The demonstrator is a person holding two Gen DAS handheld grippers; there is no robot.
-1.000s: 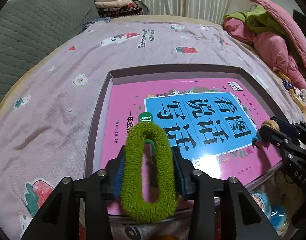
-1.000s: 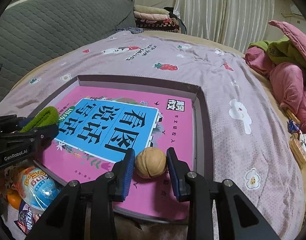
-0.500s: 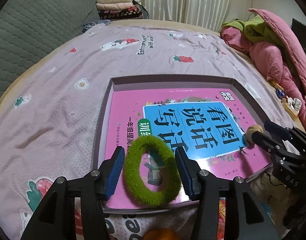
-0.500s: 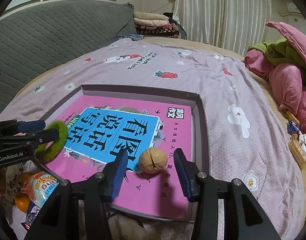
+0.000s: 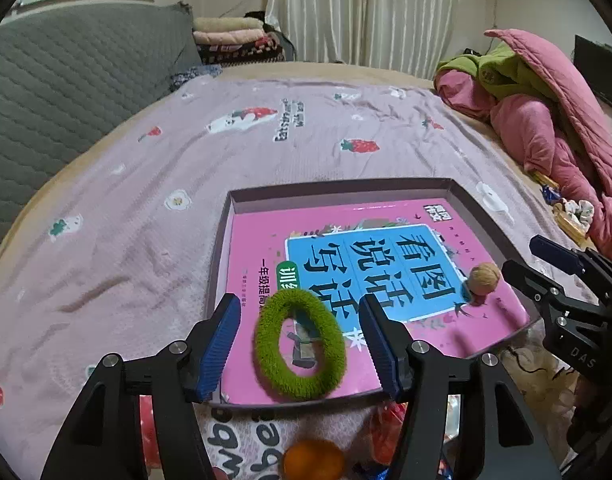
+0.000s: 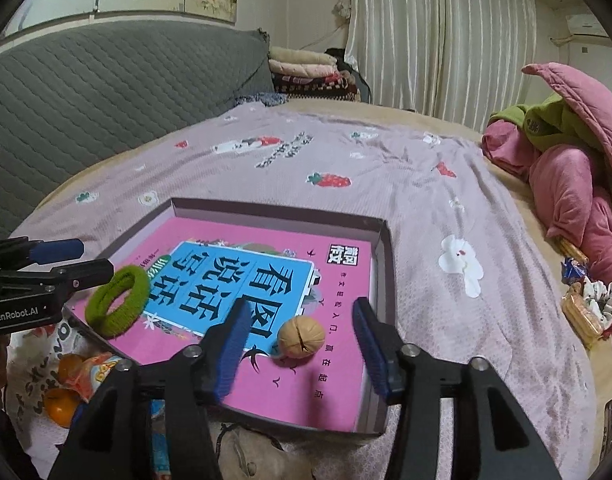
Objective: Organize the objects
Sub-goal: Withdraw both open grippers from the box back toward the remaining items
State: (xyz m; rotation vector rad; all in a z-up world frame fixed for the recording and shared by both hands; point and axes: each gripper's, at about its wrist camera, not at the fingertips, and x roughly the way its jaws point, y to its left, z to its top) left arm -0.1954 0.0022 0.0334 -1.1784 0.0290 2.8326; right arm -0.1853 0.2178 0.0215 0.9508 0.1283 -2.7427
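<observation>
A shallow grey box (image 5: 222, 240) (image 6: 385, 264) on the bed holds a pink book (image 5: 262, 248) (image 6: 345, 392) with a blue title panel. A fuzzy green hair ring (image 5: 300, 344) (image 6: 118, 306) lies flat on the book's near left corner. My left gripper (image 5: 300, 346) hovers over it, its jaws opening, the blue pads clear of the ring on both sides. A walnut (image 6: 300, 337) (image 5: 483, 278) rests on the book's near right part. My right gripper (image 6: 302, 344) stands around it with jaws opening, and neither pad touches the nut.
Snack packets and oranges (image 6: 60, 406) (image 5: 311, 458) lie at the bed's near edge below the box. Pink and green bedding (image 6: 565, 168) is piled at the right, with snacks (image 6: 581, 312) beside it. A grey quilted headboard (image 5: 66, 92) stands at the left.
Both grippers let go and widened: the green ring dropped flat onto the book and the walnut was set free. Both hands rose and drew back a little.
</observation>
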